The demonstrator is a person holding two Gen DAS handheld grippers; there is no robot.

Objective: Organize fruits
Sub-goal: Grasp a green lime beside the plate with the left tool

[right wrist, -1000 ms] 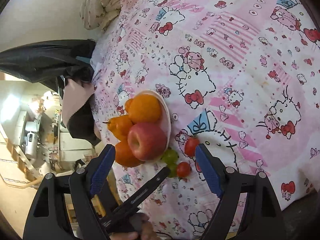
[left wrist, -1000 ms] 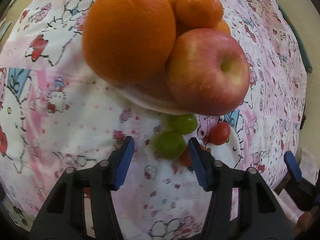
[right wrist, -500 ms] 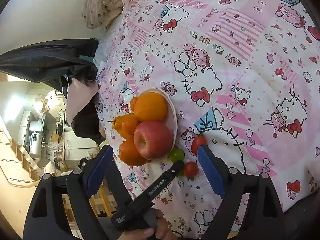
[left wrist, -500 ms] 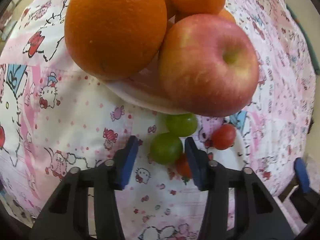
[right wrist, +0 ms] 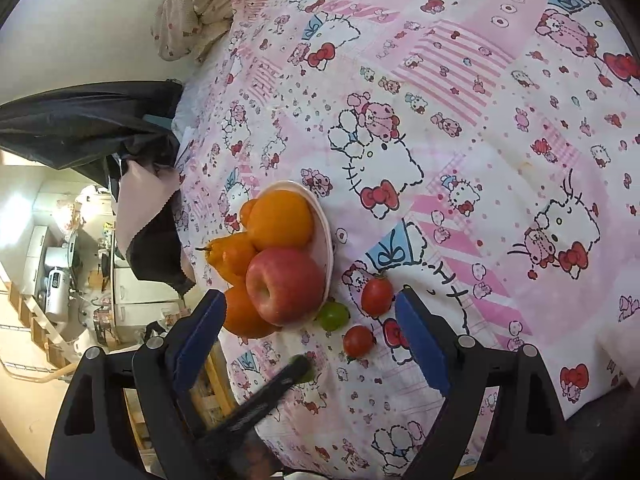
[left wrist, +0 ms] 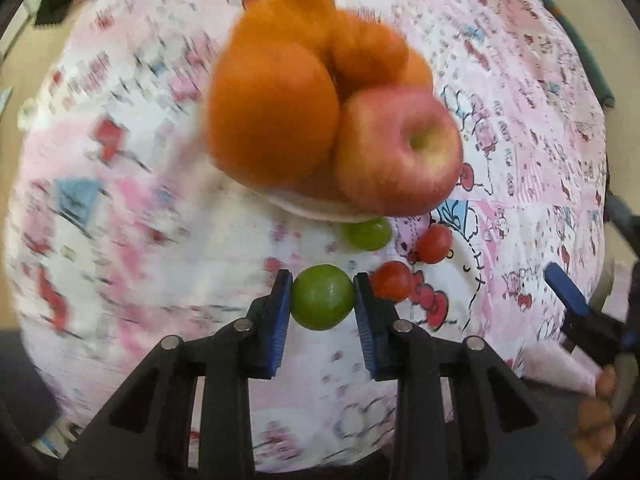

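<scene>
My left gripper (left wrist: pixel 322 298) is shut on a small green fruit (left wrist: pixel 322 303), held just above the bedsheet. A pink plate (left wrist: pixel 316 208) ahead carries a large orange (left wrist: pixel 272 116), smaller oranges (left wrist: pixel 368 56) and a red apple (left wrist: pixel 396 152). A second green fruit (left wrist: pixel 368 233) and two cherry tomatoes (left wrist: pixel 434 243) (left wrist: pixel 393 280) lie by the plate's near edge. My right gripper (right wrist: pixel 312 340) is open and empty above the same spot. In its view the plate (right wrist: pixel 322 224), apple (right wrist: pixel 284 284), green fruit (right wrist: pixel 333 315) and tomatoes (right wrist: pixel 376 295) (right wrist: pixel 359 341) show, with the left gripper (right wrist: pixel 298 372) low and blurred.
A pink cartoon-print sheet (right wrist: pixel 460 120) covers the bed. A black garment (right wrist: pixel 88 124) and a pillow (right wrist: pixel 192 12) lie at its left edge, where the bed drops off to the room floor. My right gripper's blue finger (left wrist: pixel 568 292) shows at the right of the left wrist view.
My left gripper closed on the nearer green fruit and pulled back from the plate with it. The right gripper stayed open and shifted slightly.
</scene>
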